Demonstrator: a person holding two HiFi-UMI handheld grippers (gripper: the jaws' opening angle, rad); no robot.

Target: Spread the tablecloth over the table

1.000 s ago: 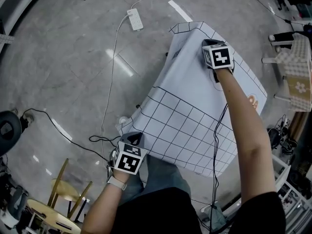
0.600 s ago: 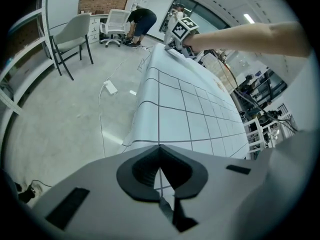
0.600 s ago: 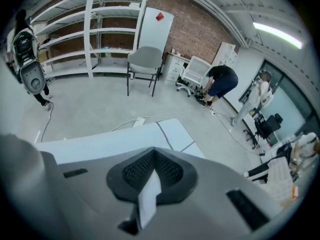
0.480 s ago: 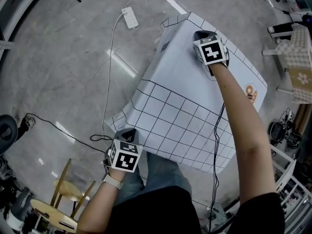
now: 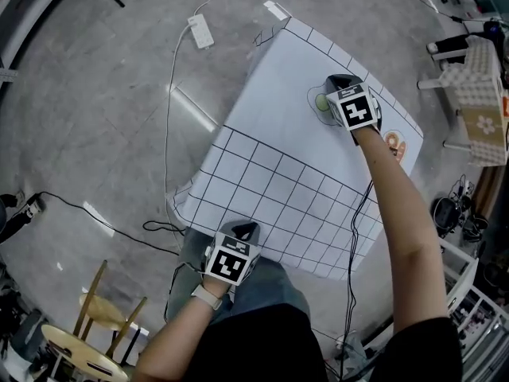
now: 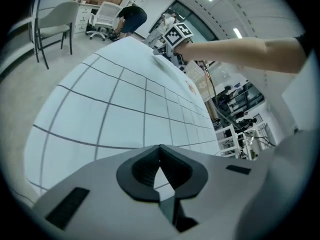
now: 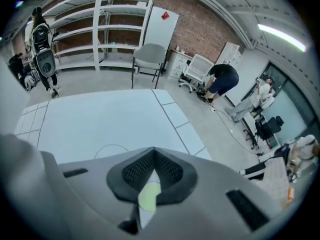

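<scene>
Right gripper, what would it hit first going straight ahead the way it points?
Probably only the tablecloth: the right gripper lies low over it, aimed across its plain part. Nothing stands there; past the far edge is floor, then a grey chair.

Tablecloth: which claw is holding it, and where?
The left claw pinches the tablecloth at its near gridded edge. The right claw sits shut over the middle; whether it pinches cloth cannot be told.

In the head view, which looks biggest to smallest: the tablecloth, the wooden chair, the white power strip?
1. tablecloth
2. wooden chair, partly cut off by the frame
3. power strip, which lies far from the camera on the floor, so it may look smaller than it is
</scene>
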